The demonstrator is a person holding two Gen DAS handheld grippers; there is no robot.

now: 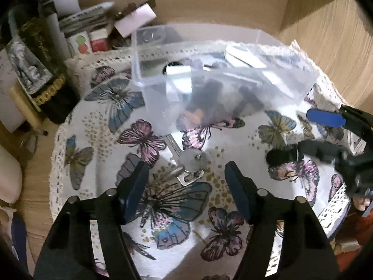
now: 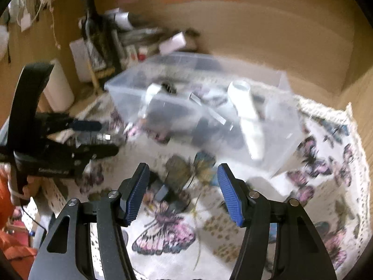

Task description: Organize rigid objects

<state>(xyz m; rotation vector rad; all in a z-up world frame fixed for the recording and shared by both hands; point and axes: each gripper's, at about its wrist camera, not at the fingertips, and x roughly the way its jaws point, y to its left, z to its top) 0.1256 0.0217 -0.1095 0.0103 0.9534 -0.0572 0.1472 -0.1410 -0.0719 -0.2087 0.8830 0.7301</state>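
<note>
both tongs, left tongs (image 1: 186,186) and right tongs (image 2: 183,191), gape released over bare cloth (image 1: 233,163) before the clear bin (image 1: 163,98).

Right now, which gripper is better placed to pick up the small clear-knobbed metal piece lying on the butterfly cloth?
Left. The left gripper is open with the clear-knobbed metal piece just ahead between its fingers; the right gripper faces a dark object.

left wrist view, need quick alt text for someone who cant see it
The open left gripper hovers over a butterfly-print cloth, aimed at a small metal piece with a clear knob. Behind it stands a clear plastic bin holding dark items; the right gripper enters from the right.
</note>
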